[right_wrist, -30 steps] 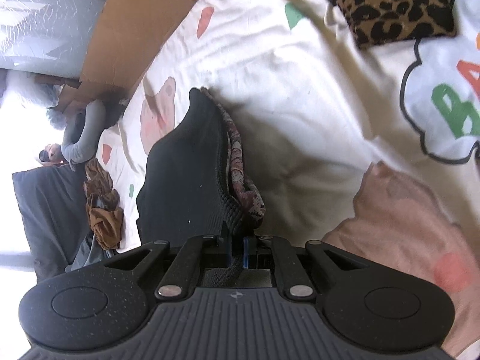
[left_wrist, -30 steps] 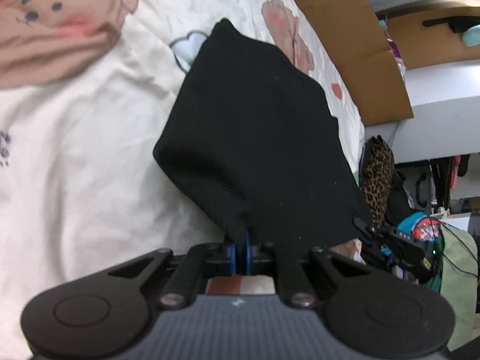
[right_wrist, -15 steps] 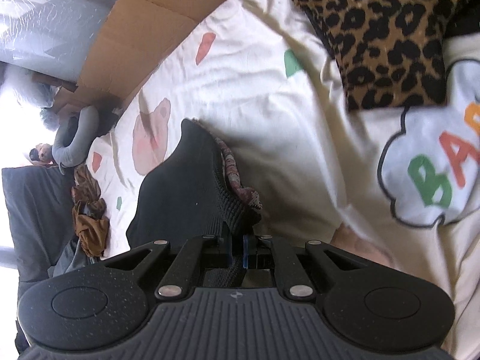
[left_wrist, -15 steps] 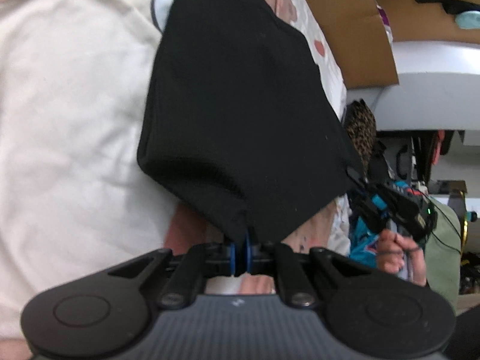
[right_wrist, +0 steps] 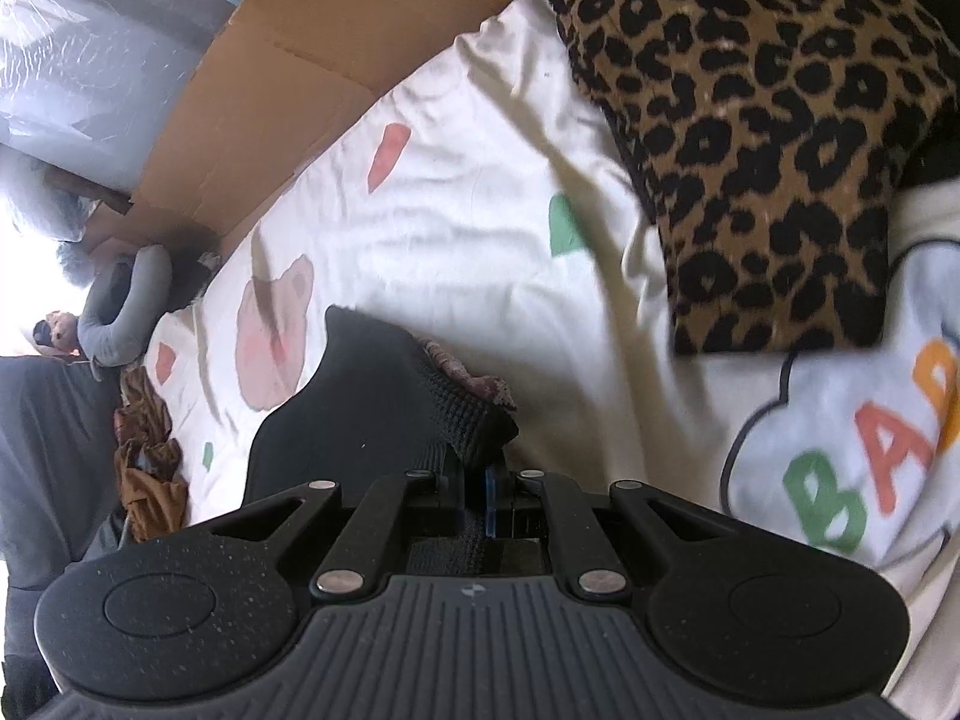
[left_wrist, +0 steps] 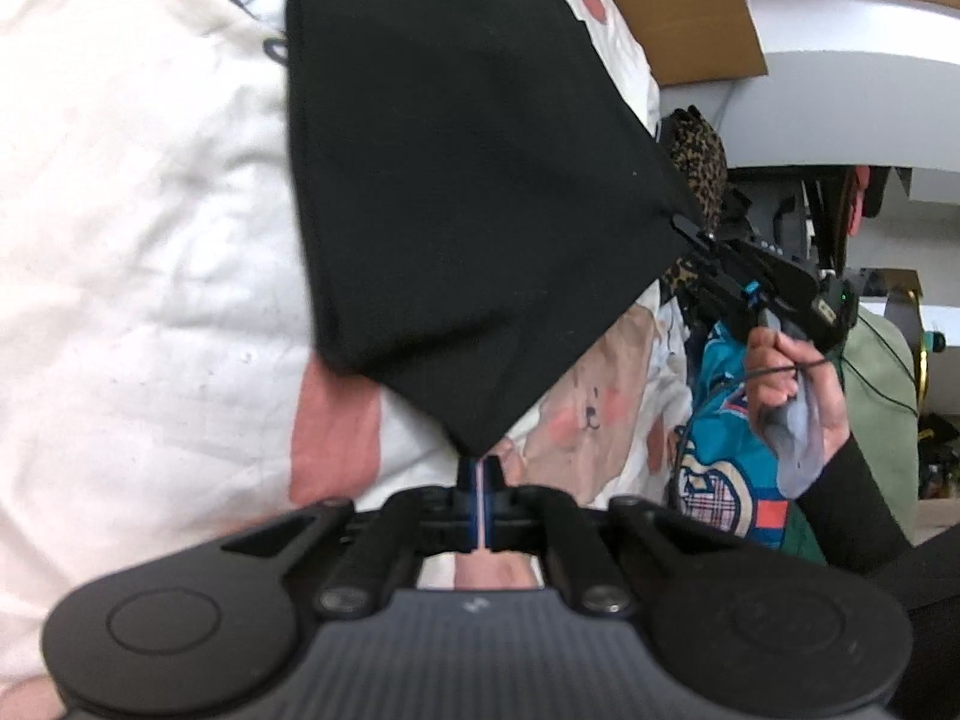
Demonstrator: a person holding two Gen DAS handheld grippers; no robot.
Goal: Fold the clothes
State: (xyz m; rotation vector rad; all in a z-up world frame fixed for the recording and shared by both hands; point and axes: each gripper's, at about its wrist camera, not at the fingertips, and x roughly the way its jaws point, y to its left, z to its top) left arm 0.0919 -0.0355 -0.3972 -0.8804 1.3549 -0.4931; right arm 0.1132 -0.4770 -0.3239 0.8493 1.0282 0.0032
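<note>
The bed sheet (left_wrist: 138,228) lies under the black garment (left_wrist: 468,180), which now hangs stretched between my tongs, higher off the sheet than a second ago, so I judge a fold is being carried over. My left tongs (left_wrist: 480,468) pinch one corner; my right tongs (right_wrist: 480,480) clamp another.

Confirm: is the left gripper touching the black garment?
Touching. The left wrist view shows the left gripper with its jaws closed on the bottom corner of the black garment; the cloth hangs taut straight from the blue pads.
</note>
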